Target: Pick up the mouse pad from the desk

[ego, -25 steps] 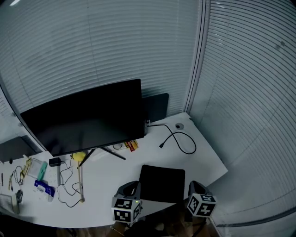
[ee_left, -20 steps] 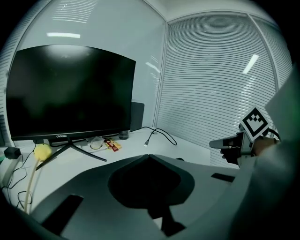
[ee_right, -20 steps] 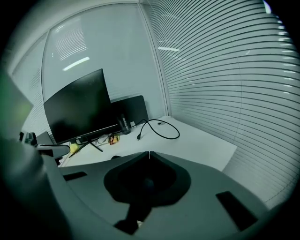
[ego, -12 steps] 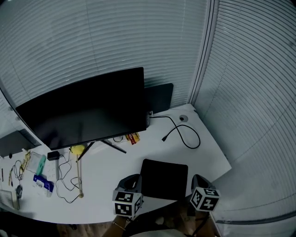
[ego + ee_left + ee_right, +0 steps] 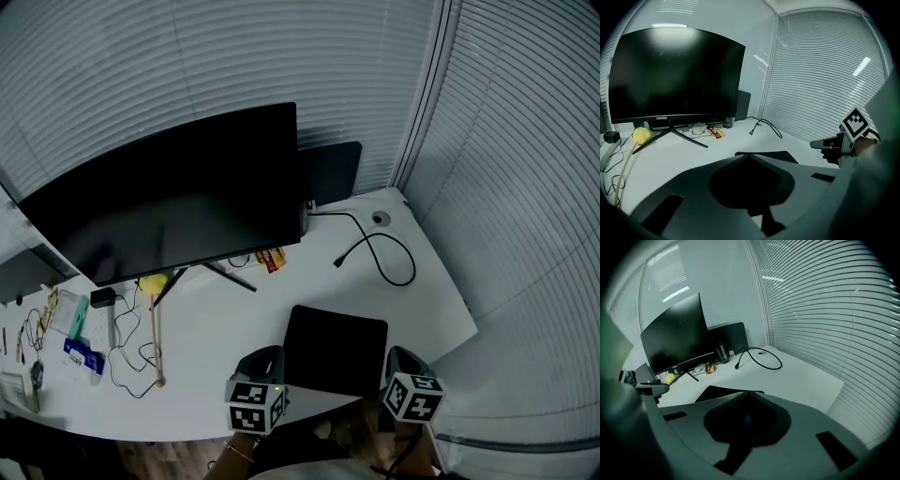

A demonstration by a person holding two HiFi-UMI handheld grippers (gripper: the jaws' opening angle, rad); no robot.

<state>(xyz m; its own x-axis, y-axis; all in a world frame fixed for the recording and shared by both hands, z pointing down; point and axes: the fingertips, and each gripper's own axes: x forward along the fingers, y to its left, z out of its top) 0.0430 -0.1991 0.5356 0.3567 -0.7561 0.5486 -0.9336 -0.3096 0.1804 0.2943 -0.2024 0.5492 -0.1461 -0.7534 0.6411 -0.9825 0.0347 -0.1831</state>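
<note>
1. One flat black square mouse pad [image 5: 336, 350] is seen at the near edge of the white desk [image 5: 441, 309], between two grippers.
2. The left gripper [image 5: 265, 358] and the right gripper [image 5: 397, 356] are both closed, with nothing held.
3. In each gripper view, most of the pad is hidden behind that gripper's body.

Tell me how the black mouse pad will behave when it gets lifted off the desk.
The mouse pad lies thin and flat on the desk, so it will probably droop if gripped by one edge. It looks light for its area. Lying flush, its edge may be hard to get under.
</note>
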